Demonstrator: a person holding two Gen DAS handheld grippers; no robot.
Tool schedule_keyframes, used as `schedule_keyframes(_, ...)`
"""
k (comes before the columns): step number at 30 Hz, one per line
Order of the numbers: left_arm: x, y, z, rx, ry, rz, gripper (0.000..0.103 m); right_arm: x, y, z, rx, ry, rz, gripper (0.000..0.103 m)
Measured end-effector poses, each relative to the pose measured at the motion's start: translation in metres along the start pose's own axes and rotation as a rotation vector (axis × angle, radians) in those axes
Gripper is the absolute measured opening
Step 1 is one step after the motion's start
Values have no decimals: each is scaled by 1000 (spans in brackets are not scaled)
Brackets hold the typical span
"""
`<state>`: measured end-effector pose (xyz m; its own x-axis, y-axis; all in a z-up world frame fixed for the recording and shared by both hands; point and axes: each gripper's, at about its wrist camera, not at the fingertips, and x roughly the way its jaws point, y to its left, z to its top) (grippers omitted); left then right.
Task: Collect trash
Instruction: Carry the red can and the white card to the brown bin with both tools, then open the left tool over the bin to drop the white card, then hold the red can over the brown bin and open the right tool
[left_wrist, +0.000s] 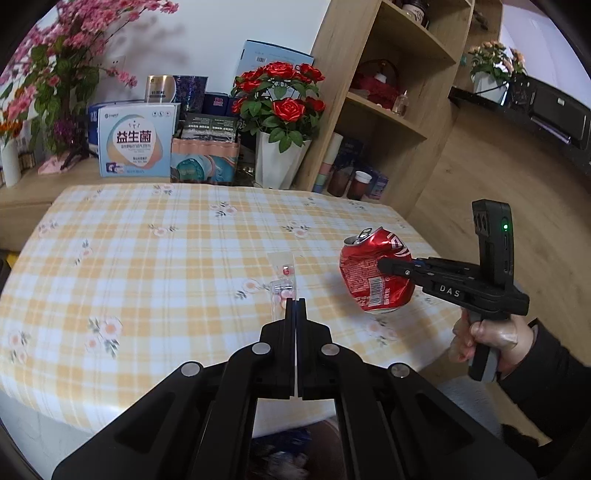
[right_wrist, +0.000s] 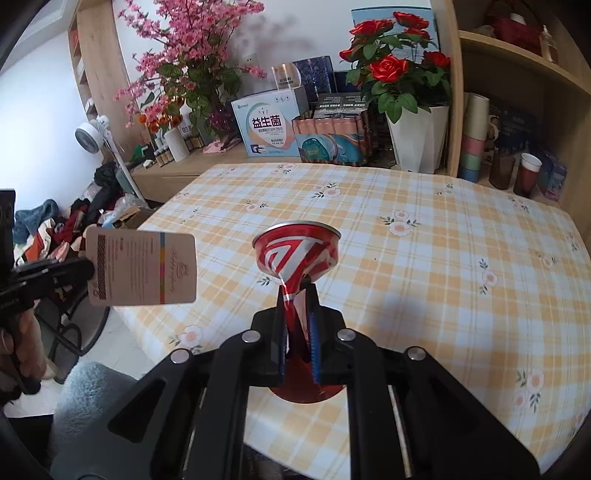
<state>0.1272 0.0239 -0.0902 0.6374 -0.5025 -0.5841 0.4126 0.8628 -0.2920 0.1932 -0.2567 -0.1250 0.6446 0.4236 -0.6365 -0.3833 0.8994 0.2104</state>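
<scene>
Above the checked counter (right_wrist: 424, 266), your right gripper's (right_wrist: 299, 328) fingers pinch the crushed can (right_wrist: 297, 251); the left gripper's (left_wrist: 295, 306) fingers, pressed together, clamp a card (right_wrist: 142, 267) edgewise, both lifted clear, likely for binning.

Worktop (left_wrist: 155, 236) under a yellow-and-white checked cloth (right_wrist: 424, 266) printed with small pink flowers. Behind it, a low wooden ledge (left_wrist: 55, 181) carrying a blue-and-white box (left_wrist: 135, 144), a peach-coloured pack (left_wrist: 205, 158) just beside that, and a white pot of red roses (left_wrist: 275, 162) at the right end. Right of the ledge, a wooden shelf unit (left_wrist: 388, 122) with stacked cups (left_wrist: 327, 166) on its lowest board.
</scene>
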Motion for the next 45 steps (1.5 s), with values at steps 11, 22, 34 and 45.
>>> schedule_keyframes(11,-33,-39,-55,-47,30,-41,1,-69,8,-41,91,-78,35,13)
schedule_keyframes(22,-60,-78,-92,98,86,-79,1,-108,15,-67,109,-111,43,13)
schedule_keyframes(34,-34,-86,-109,134,195,-101,1,-121,5,-79,140,-118,38,13)
schedule_keyframes(45,-49,-81,-91,138,19,113,95,-111,17,-81,122,-70,85,13)
